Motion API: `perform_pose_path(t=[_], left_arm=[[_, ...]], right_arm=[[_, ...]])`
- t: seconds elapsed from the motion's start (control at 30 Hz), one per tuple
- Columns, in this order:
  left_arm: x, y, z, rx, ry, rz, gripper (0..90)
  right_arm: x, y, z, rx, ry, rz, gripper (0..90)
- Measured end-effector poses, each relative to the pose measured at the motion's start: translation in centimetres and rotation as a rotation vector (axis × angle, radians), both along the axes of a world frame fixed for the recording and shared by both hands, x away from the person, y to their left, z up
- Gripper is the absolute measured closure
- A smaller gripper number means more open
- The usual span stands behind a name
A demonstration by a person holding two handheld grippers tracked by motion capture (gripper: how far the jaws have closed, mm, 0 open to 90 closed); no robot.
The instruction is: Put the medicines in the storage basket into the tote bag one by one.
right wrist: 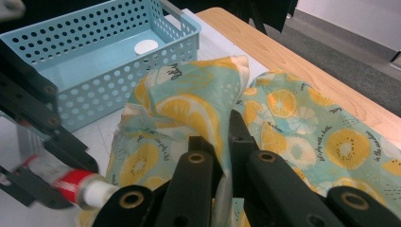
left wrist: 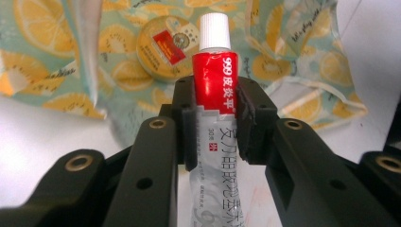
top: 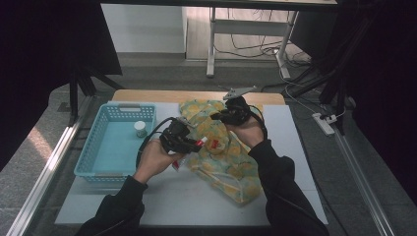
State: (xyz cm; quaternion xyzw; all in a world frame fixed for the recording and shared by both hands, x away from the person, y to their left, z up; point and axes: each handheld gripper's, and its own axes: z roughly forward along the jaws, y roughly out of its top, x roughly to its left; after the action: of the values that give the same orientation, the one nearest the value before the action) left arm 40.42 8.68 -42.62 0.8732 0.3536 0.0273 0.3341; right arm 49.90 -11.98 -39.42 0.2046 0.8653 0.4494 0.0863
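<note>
My left gripper is shut on a tube of ointment with a white cap and a red band, cap pointing away from me. In the high view that gripper holds the tube at the left edge of a lemon-print cloth bag. A round yellow tin with a red label lies on the bag's fabric just past the cap. My right gripper is shut on a raised fold of the bag, near its far end.
A light blue perforated basket stands at the left of the white mat, and a small white-capped bottle sits inside it. The basket lies close beside the bag. The wooden table edge runs behind.
</note>
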Motion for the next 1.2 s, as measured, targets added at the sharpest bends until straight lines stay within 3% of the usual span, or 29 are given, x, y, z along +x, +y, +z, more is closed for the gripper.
perform_pose_path(t=[0.23, 0.47, 0.63, 0.77, 1.2], left_arm=[[1.3, -1.3, -0.4, -0.016, 0.000, 0.001, 72.0], [2.8, -2.3, -1.0, 0.008, 0.001, 0.033, 72.0], [3.5, -3.0, -1.7, 0.044, -0.022, 0.066, 71.9], [4.1, -3.2, -1.9, 0.009, -0.014, 0.077, 71.9], [4.5, -4.8, -0.9, -0.009, -0.044, 0.072, 72.0]], right_arm=[[0.0, -0.2, 0.0, 0.002, -0.001, -0.003, 89.3], [0.1, -0.3, -0.1, 0.003, 0.003, -0.007, 89.3], [0.1, -0.4, 0.0, 0.005, 0.000, -0.008, 89.3], [0.2, -0.5, -0.3, -0.001, 0.003, -0.015, 89.3], [0.3, -0.7, 0.0, 0.001, -0.002, -0.028, 89.3]])
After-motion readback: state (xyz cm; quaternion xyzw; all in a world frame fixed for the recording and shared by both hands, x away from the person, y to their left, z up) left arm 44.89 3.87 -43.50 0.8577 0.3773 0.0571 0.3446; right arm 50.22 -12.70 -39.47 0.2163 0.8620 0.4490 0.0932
